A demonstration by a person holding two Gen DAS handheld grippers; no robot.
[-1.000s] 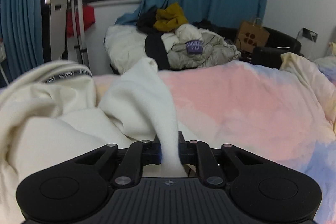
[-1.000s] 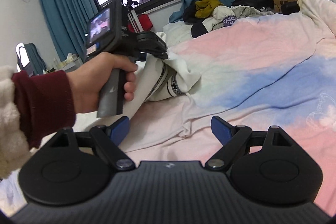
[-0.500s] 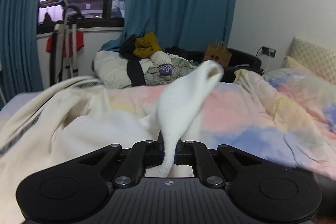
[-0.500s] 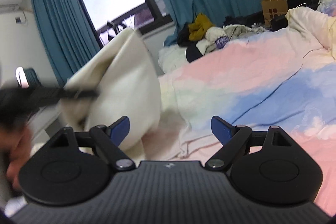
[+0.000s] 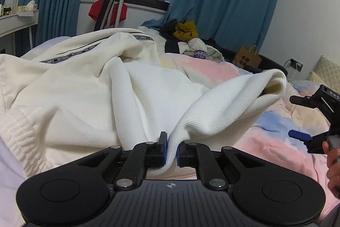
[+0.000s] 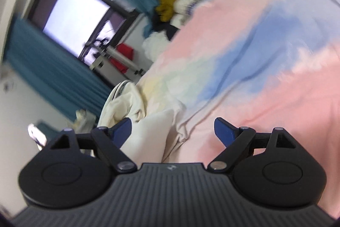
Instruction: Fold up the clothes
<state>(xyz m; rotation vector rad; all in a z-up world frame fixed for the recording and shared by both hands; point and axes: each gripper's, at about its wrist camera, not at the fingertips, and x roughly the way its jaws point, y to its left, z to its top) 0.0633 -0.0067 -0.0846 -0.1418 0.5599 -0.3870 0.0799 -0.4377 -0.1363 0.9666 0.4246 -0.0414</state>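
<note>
Left wrist view: the left gripper [image 5: 171,149] clamps a fold of the cream knitted sweatshirt [image 5: 89,99], which sprawls across the frame's left and centre on the pink-and-blue pastel duvet [image 5: 274,135] — one ribbed sleeve cuff [image 5: 274,82] lifted at right. The right gripper [image 6: 172,129] is tilted and blurred — blue-padded jaws spread wide, gripping nothing.

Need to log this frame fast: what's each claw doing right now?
Left claw: closed on the cream sweatshirt, pinching a fold near its sleeve.
Right claw: open, holding nothing, above the pastel duvet.
</note>
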